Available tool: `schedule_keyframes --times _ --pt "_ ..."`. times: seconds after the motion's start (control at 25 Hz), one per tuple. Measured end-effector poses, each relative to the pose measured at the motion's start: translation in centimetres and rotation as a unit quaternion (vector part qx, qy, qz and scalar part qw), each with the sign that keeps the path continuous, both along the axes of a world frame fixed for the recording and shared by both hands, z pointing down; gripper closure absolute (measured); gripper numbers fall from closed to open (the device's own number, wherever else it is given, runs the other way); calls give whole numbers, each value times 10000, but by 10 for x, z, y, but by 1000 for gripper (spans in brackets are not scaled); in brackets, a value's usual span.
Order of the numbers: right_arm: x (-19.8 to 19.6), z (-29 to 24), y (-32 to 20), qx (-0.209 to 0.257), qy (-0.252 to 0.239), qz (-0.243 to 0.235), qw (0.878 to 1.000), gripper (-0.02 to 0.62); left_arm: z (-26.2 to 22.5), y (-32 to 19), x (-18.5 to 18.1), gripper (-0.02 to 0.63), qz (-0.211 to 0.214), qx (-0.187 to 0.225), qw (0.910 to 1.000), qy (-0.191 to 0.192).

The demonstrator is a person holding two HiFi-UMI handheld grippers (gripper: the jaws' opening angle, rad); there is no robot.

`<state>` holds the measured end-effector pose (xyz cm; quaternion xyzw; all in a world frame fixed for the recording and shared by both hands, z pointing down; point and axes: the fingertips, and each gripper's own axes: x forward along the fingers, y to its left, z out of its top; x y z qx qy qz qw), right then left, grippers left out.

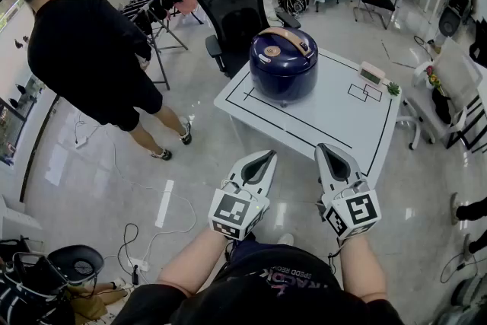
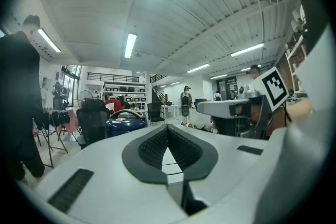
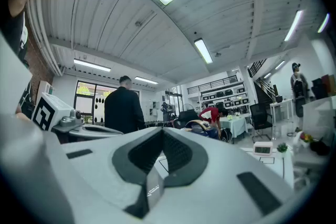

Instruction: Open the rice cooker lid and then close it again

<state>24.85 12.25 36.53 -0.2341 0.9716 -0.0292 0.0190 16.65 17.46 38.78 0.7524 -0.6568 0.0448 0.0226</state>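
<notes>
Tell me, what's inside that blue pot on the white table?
The rice cooker has its lid shut, with the tan handle lying across it, so whatever is inside is covered.

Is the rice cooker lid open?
No, the lid sits shut on the blue rice cooker on the white table.

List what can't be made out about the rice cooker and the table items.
Left gripper view: rice cooker base hidden behind left tongs.
Right gripper view: most of it hidden behind right tongs.
Head view: clock digits too small to read.
Head view: lid release too small to find.
</notes>
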Motion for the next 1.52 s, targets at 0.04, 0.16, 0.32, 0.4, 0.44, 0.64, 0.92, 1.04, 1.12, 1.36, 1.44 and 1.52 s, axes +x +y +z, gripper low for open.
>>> schedule_keyframes --times 0.04,0.16,0.32,0.4,0.44,0.64,0.92,1.04,1.12,1.36,1.44,1.52 --pt "0 1 0 -13 -7 11 10000 595 -1 0 -1 603 2 3 10000 -12" --pt "-3 0 2 -26 -14 8 10000 595 -3 2 -4 603 -9 10 10000 -25" --pt "-7 -1 1 -47 -42 -7 10000 595 -3 1 -7 603 -27 1 10000 -26" --pt "-9 -2 0 -76 -98 -5 9999 595 -5 1 -10 603 -29 4 10000 -50" --pt "-10 -3 -1 -87 -138 -10 9999 594 -6 0 -12 603 -40 16 10000 -62" --pt "-21 -9 -9 -35 -231 21 9997 594 -11 -7 -27 603 -105 47 9998 -151" --pt "-41 -17 -27 -39 -458 204 9987 501 -13 -26 -58 462 15 18 9995 -302" --pt "-50 -25 -41 -5 -522 419 9978 428 -16 -38 -79 301 -6 25 9990 -448" --pt "-55 -31 -52 -23 -565 592 9966 428 -20 -46 -93 275 17 47 9987 -513" --pt "-75 -37 -86 6 -550 1025 9932 428 -19 -75 -131 268 267 50 9983 -516" --pt "-84 -39 -95 27 -514 1149 9920 428 -20 -84 -145 268 347 64 9981 -502" --pt "-94 -39 -102 40 -479 1244 9911 428 -23 -94 -159 268 415 99 9979 -480"
